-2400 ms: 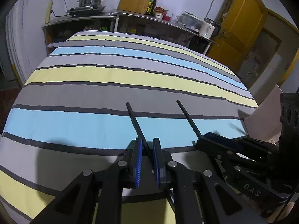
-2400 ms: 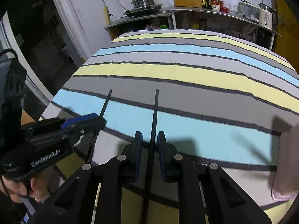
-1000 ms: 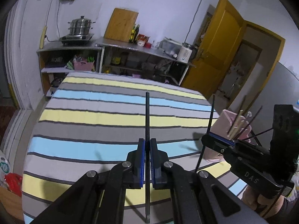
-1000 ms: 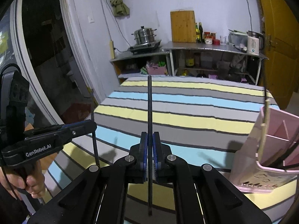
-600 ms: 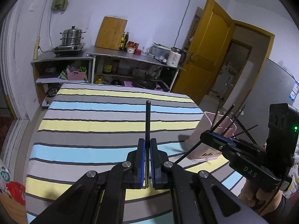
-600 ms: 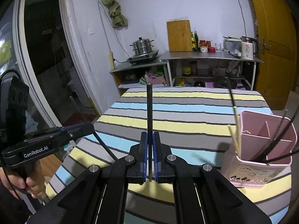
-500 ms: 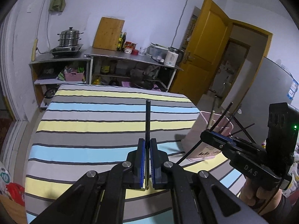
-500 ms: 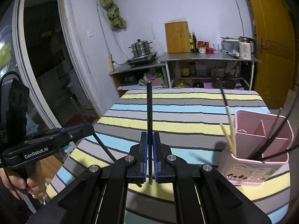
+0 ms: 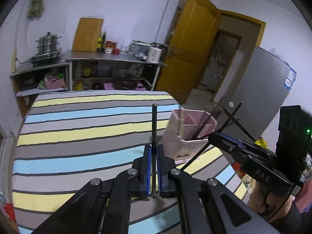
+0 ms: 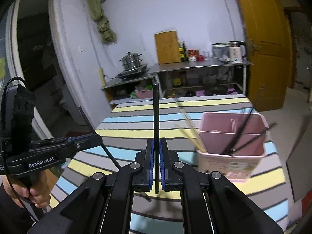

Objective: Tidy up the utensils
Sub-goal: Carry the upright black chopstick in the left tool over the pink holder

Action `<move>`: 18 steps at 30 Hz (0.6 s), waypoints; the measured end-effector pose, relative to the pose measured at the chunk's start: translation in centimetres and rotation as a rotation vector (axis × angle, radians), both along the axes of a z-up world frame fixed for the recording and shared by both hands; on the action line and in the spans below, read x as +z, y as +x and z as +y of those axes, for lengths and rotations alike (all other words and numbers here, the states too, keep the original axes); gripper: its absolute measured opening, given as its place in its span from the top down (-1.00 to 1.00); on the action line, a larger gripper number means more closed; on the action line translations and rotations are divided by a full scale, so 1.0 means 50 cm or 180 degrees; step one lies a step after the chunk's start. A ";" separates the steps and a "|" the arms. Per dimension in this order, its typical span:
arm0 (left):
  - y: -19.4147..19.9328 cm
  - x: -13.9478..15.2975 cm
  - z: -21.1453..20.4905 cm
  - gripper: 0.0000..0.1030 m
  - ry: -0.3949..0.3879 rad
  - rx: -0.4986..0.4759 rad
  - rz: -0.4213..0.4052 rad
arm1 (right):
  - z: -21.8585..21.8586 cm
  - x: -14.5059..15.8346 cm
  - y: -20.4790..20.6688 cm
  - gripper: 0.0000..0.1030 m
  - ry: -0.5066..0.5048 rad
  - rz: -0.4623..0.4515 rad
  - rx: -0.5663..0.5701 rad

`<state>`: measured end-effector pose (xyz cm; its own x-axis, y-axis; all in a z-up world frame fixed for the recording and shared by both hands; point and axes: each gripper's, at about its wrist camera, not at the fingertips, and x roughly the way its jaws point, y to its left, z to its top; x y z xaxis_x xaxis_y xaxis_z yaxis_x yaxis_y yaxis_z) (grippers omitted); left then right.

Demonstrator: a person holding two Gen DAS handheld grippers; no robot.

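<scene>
My left gripper [image 9: 153, 152] is shut on a black chopstick [image 9: 154, 124] that points up and forward above the striped table. My right gripper [image 10: 156, 146] is shut on a second black chopstick [image 10: 155, 113], also upright. A pink divided utensil holder [image 9: 190, 134] stands at the table's right edge, just right of the left gripper; in the right wrist view the holder [image 10: 232, 146] is right of the right gripper and holds several black and pale wooden chopsticks. Each gripper shows in the other's view: the right one [image 9: 216, 136] and the left one [image 10: 93, 142].
The table wears a striped cloth [image 9: 78, 132] of grey, yellow and blue. Behind it stand steel shelves with a steamer pot [image 9: 47, 42], a wooden board [image 9: 87, 34], bottles and a kettle [image 9: 156, 54]. An open yellow door [image 9: 191, 44] is at the right.
Both grippers lifted from the cloth with their chopsticks and moved right toward the pink holder, which now sits closer and larger in both views.
</scene>
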<state>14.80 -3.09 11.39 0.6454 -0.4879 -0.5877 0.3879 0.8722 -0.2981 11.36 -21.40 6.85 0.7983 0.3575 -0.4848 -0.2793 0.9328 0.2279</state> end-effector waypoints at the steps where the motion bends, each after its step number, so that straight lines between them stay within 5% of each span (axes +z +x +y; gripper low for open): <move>1: 0.001 0.005 -0.014 0.91 -0.0009 -0.0045 -0.0012 | -0.012 0.004 0.000 0.90 0.0017 -0.0001 -0.0039; 18: 0.076 0.166 -0.165 0.91 -0.0136 -0.0366 -0.0462 | -0.141 0.143 -0.002 0.90 0.0093 -0.0538 -0.0539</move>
